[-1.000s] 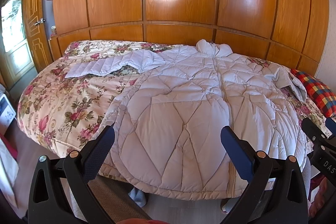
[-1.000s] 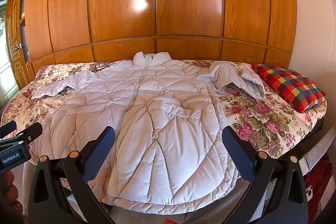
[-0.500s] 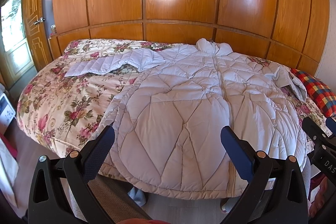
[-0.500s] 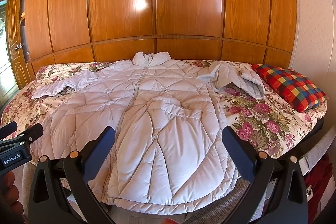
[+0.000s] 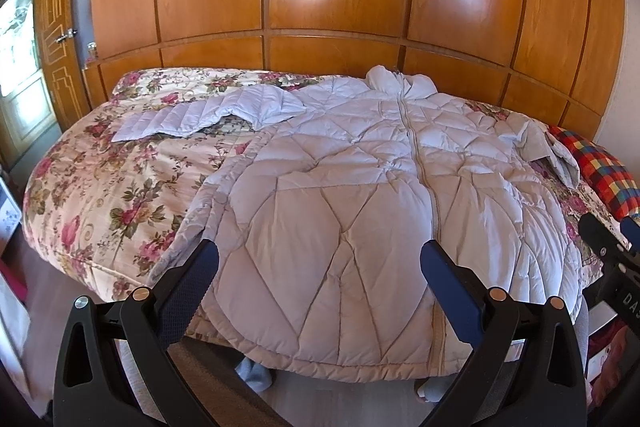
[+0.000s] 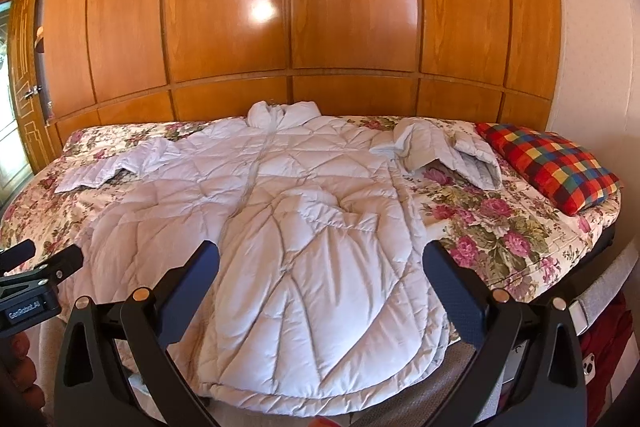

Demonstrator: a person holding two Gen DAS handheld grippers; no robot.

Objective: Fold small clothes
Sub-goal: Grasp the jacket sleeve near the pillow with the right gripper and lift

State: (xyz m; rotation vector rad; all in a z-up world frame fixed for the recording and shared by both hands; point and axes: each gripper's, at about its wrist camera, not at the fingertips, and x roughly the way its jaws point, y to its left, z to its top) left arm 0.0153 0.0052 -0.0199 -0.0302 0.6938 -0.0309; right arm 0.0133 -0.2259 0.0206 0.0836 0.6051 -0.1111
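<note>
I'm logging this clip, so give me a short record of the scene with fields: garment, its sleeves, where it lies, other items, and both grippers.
garment: pale quilted coat, spread flat, zip up
sleeves: one stretched out, the other bunched
surface: floral bed; hem hangs over the near edge
other: checked pillow
left gripper: open, empty
right gripper: open, empty

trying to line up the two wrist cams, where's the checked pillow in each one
Left wrist view: the checked pillow is at the far right edge, partly cut off, just past the coat's crumpled sleeve.
Right wrist view: the checked pillow shows whole at centre right, on the floral bedspread, beside that sleeve.
Shared landmark: the coat's collar, against the wooden wall panels.
</note>
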